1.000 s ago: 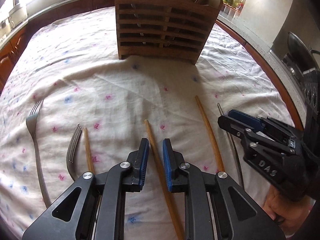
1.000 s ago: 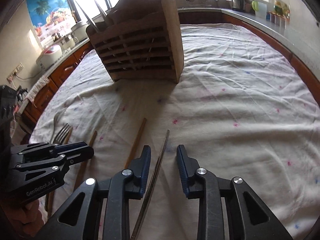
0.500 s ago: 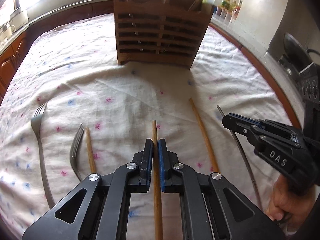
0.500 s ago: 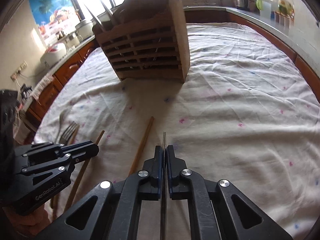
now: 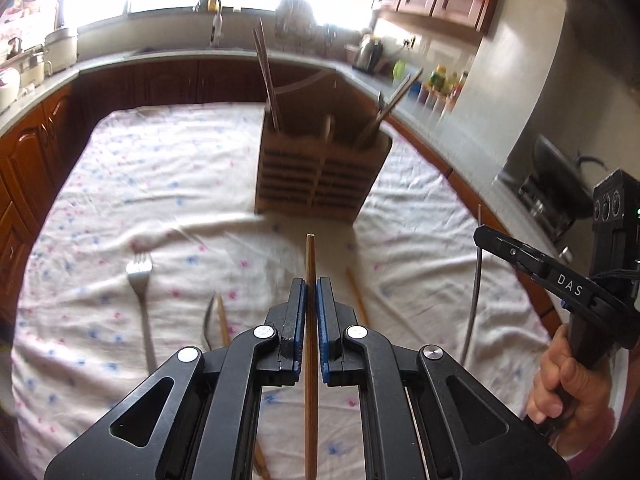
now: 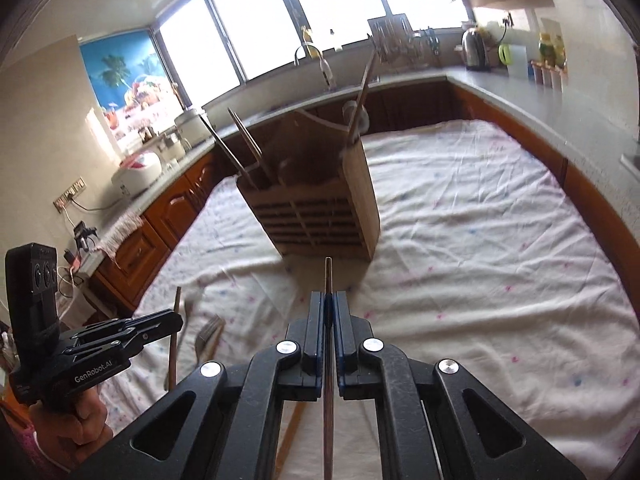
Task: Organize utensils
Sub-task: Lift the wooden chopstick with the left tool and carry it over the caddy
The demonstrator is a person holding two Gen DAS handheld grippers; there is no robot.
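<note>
- The left gripper (image 5: 311, 292) is clenched on a wooden chopstick (image 5: 310, 256), which runs straight out between the blue pads and ends short of the wooden utensil holder (image 5: 320, 176)
- The right gripper (image 6: 328, 308) is clamped on a thin metal chopstick (image 6: 328, 276), whose tip points at the foot of the holder
- In the left wrist view the right gripper appears at the right edge, gripped by a hand (image 5: 560, 376), with the metal chopstick hanging down from its closed tips above the cloth
- In the right wrist view the left gripper shows at the lower left with the wooden chopstick slanting down from its tips
- The holder stands upright on the flowered tablecloth (image 5: 160, 184), well ahead of both grippers; several chopsticks stand in its left compartment and utensil handles lean out of its right one
- On the cloth lie a fork (image 5: 141, 280) to the left, a second fork (image 5: 208, 320) beside a wooden chopstick (image 5: 221, 316) nearer the gripper, and another wooden chopstick (image 5: 356, 292) just right of the left gripper's fingers
- Both held chopsticks are clear of the cloth
</note>
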